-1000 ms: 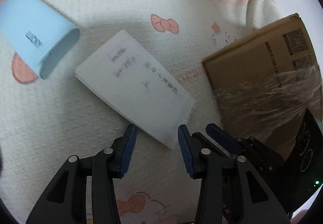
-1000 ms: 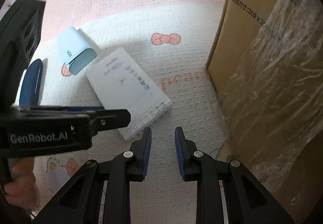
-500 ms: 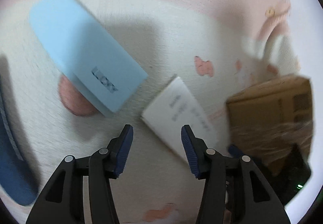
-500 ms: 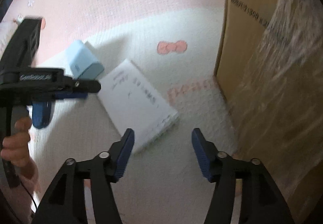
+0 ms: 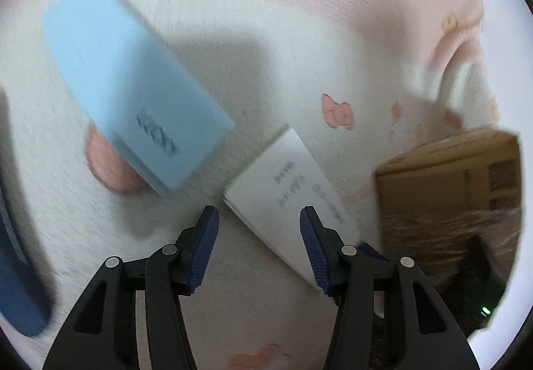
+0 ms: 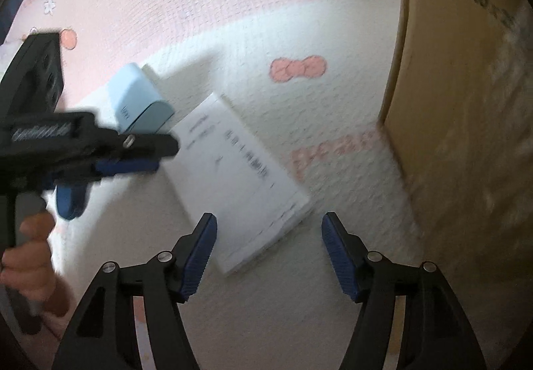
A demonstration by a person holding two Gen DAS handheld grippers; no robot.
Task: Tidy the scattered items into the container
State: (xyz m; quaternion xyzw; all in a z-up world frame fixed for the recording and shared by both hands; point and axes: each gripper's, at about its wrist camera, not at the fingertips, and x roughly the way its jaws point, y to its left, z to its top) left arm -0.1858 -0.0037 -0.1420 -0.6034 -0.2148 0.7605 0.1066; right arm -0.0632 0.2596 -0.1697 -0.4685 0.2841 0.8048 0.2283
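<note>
Notepad (image 6: 240, 183) lies loose on the patterned mat just ahead of the right tool (image 6: 269, 253), whose jaws are opening with nothing between them. Left tool (image 5: 258, 245) gapes empty near the blue case (image 5: 133, 103). Cardboard box (image 6: 466, 103) waits rightward; nothing visibly tidied yet.

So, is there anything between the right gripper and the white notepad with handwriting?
Nothing visible stands between them. The right gripper, its jaws opening and empty, hovers over the near corner of the white handwritten notepad; the left gripper reaches toward its far end.
</note>
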